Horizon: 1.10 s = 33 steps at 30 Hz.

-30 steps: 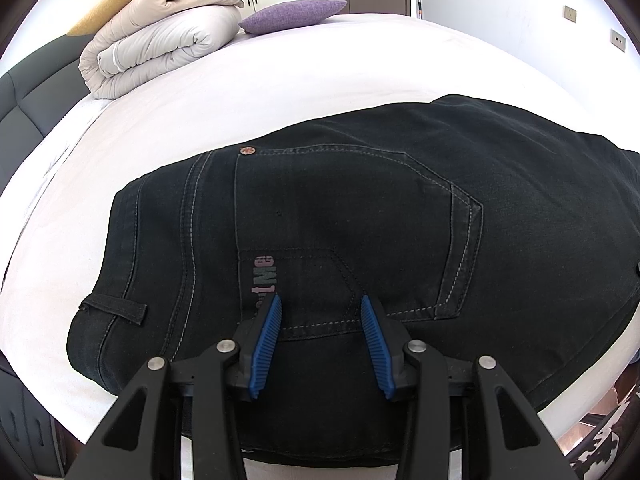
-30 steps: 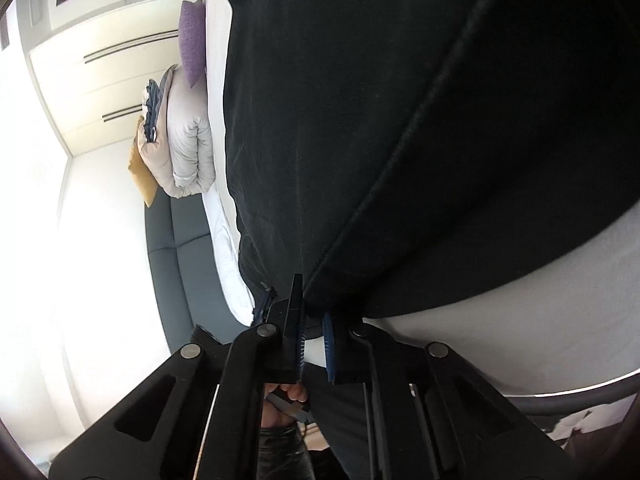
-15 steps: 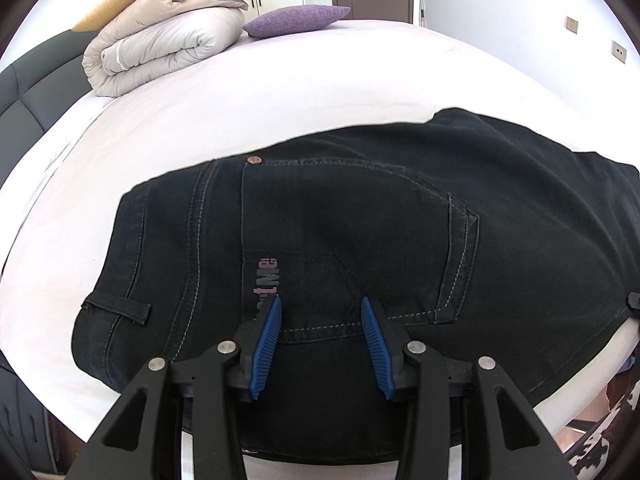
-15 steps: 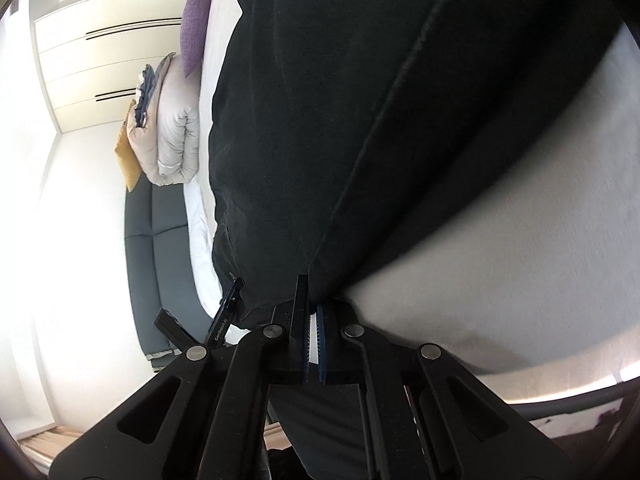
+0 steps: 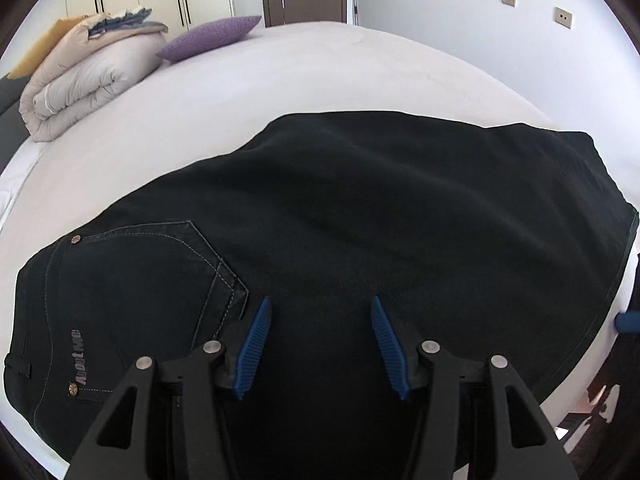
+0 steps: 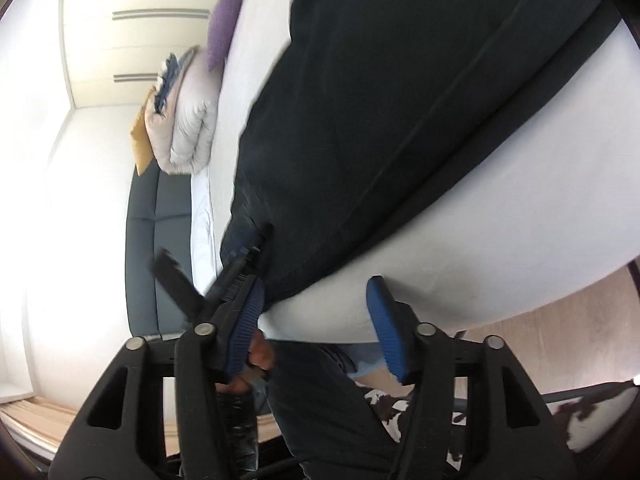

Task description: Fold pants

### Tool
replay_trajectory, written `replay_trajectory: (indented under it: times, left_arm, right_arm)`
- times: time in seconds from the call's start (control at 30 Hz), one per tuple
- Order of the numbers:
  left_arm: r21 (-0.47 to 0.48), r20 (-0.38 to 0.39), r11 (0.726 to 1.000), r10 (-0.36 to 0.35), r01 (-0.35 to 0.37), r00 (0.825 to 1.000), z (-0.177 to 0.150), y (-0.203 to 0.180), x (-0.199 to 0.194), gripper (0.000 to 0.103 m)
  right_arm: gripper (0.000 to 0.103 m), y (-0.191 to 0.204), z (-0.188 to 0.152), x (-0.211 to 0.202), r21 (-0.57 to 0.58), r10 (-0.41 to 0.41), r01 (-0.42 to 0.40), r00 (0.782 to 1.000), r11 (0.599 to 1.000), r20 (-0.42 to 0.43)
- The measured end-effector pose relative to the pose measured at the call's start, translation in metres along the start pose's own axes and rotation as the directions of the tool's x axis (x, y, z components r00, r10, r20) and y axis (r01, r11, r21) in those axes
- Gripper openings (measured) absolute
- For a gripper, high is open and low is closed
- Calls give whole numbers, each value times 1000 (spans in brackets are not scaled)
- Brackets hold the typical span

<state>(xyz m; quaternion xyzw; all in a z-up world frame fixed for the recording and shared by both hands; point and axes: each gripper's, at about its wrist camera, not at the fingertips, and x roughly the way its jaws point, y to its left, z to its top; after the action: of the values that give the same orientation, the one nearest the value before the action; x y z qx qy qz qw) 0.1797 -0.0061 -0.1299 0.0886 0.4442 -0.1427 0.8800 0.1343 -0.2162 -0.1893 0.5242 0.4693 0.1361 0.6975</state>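
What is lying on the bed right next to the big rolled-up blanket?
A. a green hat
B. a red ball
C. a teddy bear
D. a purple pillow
D: a purple pillow lies on the white bed just beside the rolled blanket, far behind the black pants.

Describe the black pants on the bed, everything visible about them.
The black pants look like dark denim, lying flat on the white bed and folded lengthwise so one back pocket faces up, with pale stitching, copper rivets and a small printed label near the waistband. The legs run off toward the right, the surface gently rippled. Their near edge lies along the mattress edge. Neither gripper grips them: both stand open, the right one's jaws having just opened off the fabric.
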Motion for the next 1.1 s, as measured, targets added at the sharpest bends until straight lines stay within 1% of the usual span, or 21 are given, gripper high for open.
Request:
replay_trajectory:
  times: [0.07,0.13,0.2,0.23,0.3,0.37,0.4,0.43,0.5,0.57,0.67,0.7,0.73,0.8,0.83,0.87,0.9,0.97,1.0,1.07,1.1]
  left_arm:
    - [-29,-2,999,-17,17,1000,-1,4,0,55]
    - [-27,-11,999,-27,26,1000,0,6,1,55]
    - [-19,-16,999,-28,28,999,1,5,1,55]
    - [-22,-17,999,-30,30,999,1,5,1,55]
    - [-24,-15,999,-31,31,999,-3,6,-1,55]
    - [-20,-13,999,-29,29,999,-2,10,2,55]
    - [-19,-11,999,-30,30,999,-4,9,1,56]
    - [-18,-11,999,-31,31,999,-5,10,1,56]
    - [-13,-13,999,-31,31,999,-6,10,2,56]
    - [-12,-12,999,-32,32,999,-8,9,1,57]
    - [-18,-12,999,-29,29,1000,-7,9,2,57]
    - [-18,-12,1000,-26,25,1000,-7,8,1,57]
    - [-19,-12,1000,-23,23,1000,-8,7,0,57]
    - [-28,-15,999,-28,28,1000,-8,7,-7,55]
    - [-27,-12,999,-36,36,999,-8,7,-13,54]
    - [-28,2,998,-52,52,999,-4,8,-19,51]
    - [-35,24,997,-66,66,998,3,9,-24,51]
    - [-59,73,994,-92,97,993,22,11,-31,51]
    - [-72,89,991,-105,111,991,34,12,-31,51]
    - [-71,94,990,-118,125,989,59,6,-21,51]
    - [-60,73,990,-121,125,990,69,1,-11,50]
  right_arm:
    - [54,8,15,-23,-23,25,-23,997,999,67]
    - [54,21,33,-38,-58,46,-39,990,998,131]
    - [54,30,54,-42,-92,50,-36,987,995,156]
    - [51,28,64,-40,-87,55,-41,985,995,165]
    - [49,11,80,-33,-6,32,-32,988,999,150]
    - [40,-11,86,-30,29,-10,7,992,1000,128]
    - [18,-24,85,-29,36,-56,52,991,998,125]
    - [0,-35,83,-30,59,-67,60,990,996,124]
    - [0,-66,77,-45,107,-1,-15,989,994,149]
    - [0,-69,73,-58,71,-36,23,982,997,187]
    - [0,-66,71,-67,39,-77,71,978,997,193]
    - [0,-61,72,-68,27,-102,98,978,995,184]
    - [0,-52,72,-69,1,-143,146,973,989,179]
    - [0,-27,67,-69,-66,-241,256,955,965,173]
    - [0,-19,60,-75,-112,-262,284,948,952,182]
    - [0,-4,61,-82,-163,-236,270,951,949,199]
    - [0,8,63,-86,-197,-188,231,959,953,213]
    - [2,32,79,-83,-257,-92,152,968,954,232]
    - [2,40,88,-76,-273,-67,131,970,953,233]
    - [2,50,108,-51,-282,-23,83,978,956,209]
    - [2,49,116,-37,-272,-1,49,985,961,175]
